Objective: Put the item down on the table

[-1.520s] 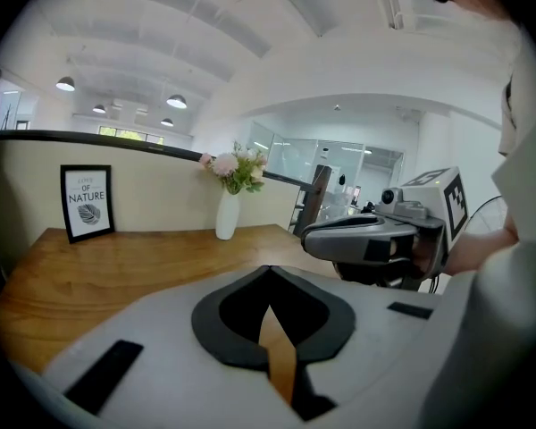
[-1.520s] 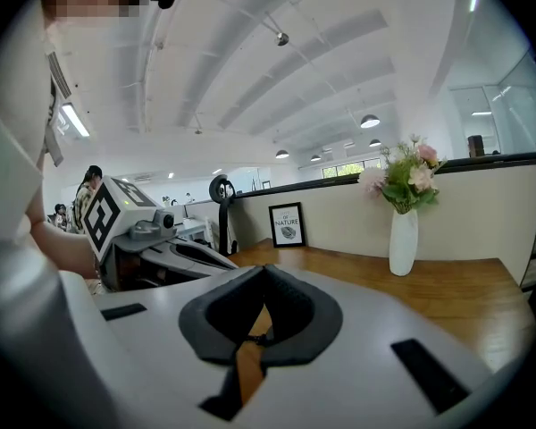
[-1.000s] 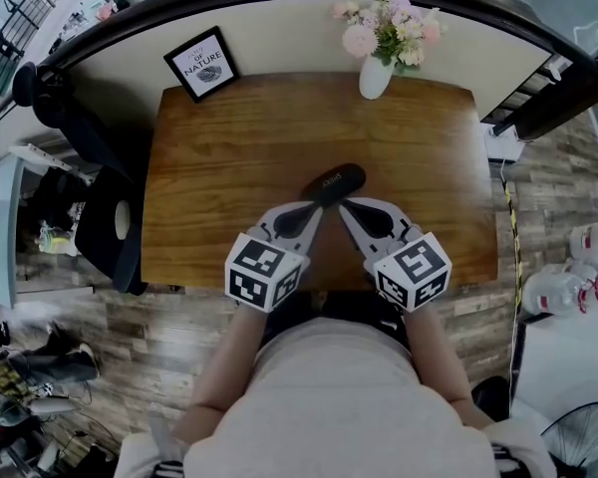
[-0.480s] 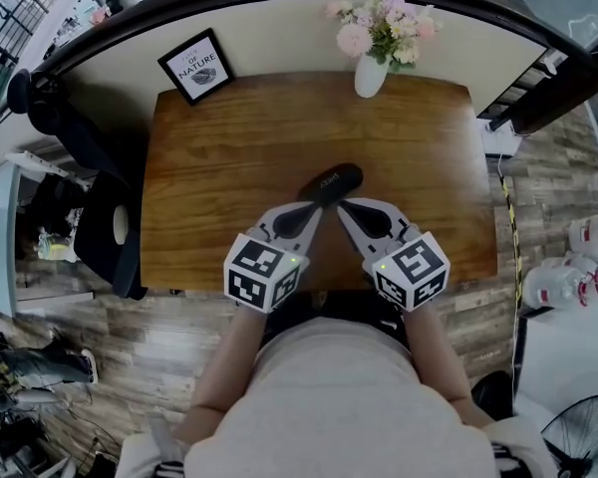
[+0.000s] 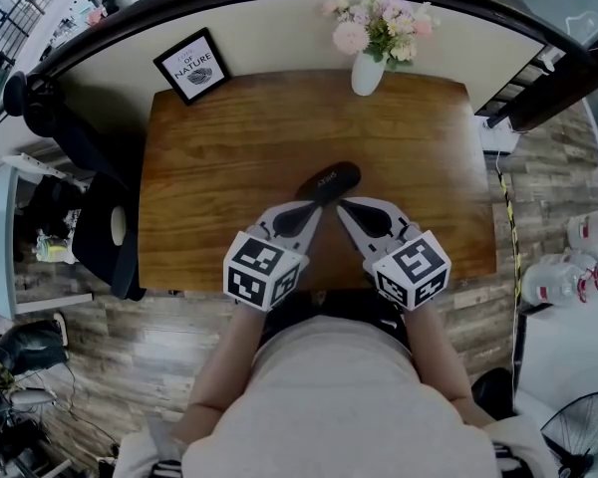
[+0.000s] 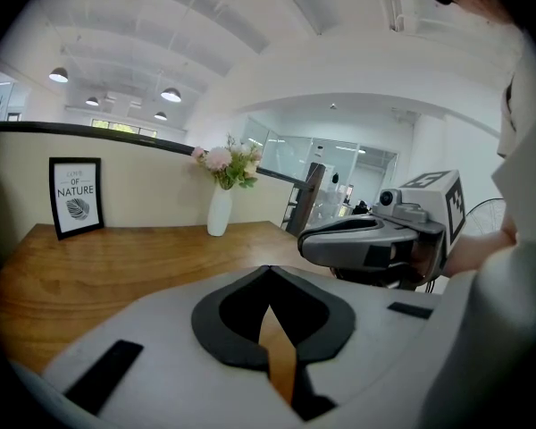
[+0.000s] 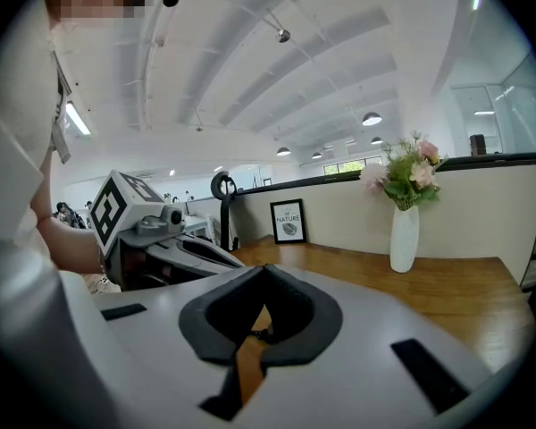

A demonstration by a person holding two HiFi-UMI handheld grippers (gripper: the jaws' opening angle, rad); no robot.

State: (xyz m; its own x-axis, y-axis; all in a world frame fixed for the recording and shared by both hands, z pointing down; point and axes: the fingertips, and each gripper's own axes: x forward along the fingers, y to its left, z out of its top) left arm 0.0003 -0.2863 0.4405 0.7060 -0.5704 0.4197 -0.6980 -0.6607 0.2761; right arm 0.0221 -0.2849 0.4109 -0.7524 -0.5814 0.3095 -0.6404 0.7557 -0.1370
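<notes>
Black item (image 5: 329,181) rests on counter (image 5: 209,167), centre frame. My left gripper (image 5: 316,211) and right gripper (image 5: 343,206) are closed and empty just beside it; placement judged complete.

Your head camera looks steeply down on the tabletop (image 5: 229,137), left tool (image 5: 312,210) and right tool (image 5: 347,209) close below at its near edge. Each tool camera rides low behind its own jaws, facing across the wood toward the wall (image 5: 279,30). All three share the vase (image 5: 367,73) and framed print (image 5: 192,66).
</notes>
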